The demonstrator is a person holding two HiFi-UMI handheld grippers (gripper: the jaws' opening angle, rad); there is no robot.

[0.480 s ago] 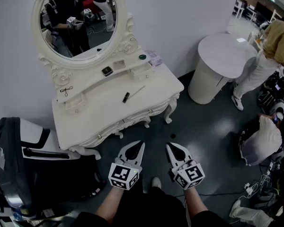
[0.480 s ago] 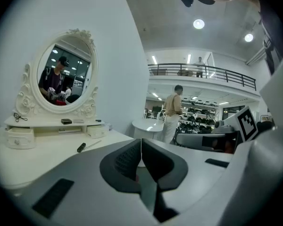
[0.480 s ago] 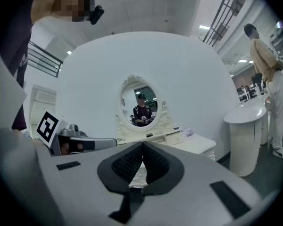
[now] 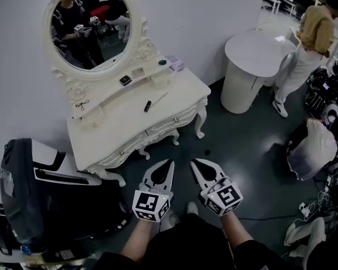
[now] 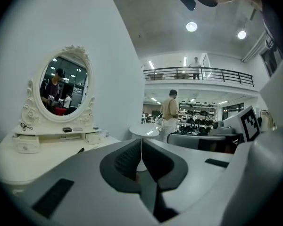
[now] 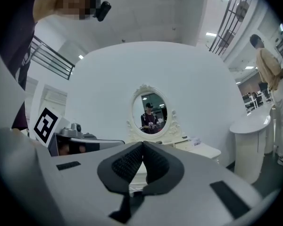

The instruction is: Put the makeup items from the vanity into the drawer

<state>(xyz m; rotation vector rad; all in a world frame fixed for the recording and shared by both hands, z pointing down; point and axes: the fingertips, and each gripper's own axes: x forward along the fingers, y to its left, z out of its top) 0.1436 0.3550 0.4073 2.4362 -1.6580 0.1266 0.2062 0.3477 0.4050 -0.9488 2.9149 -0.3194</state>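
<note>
A white vanity (image 4: 118, 131) with an oval mirror (image 4: 90, 27) stands against the wall ahead of me. A black lipstick tube (image 4: 147, 106) and a thin pencil (image 4: 159, 99) lie on its top. On the raised shelf sit a black compact (image 4: 125, 80), a pale compact (image 4: 138, 72), a dark round jar (image 4: 163, 62) and small scissors (image 4: 81, 103). The closed drawers (image 4: 158, 129) run along its front. My left gripper (image 4: 168, 163) and right gripper (image 4: 194, 163) hang side by side over the floor, short of the vanity, both shut and empty.
A black and white chair (image 4: 39, 190) stands at the left, beside the vanity. A round white pedestal table (image 4: 253, 66) is at the right, with a person (image 4: 310, 44) next to it. Bags and cables (image 4: 318, 151) clutter the right edge. Dark floor (image 4: 242, 151) lies between.
The view has shifted: the vanity sits slightly lower and left in the head view, and both grippers have edged forward. Both stay shut.
</note>
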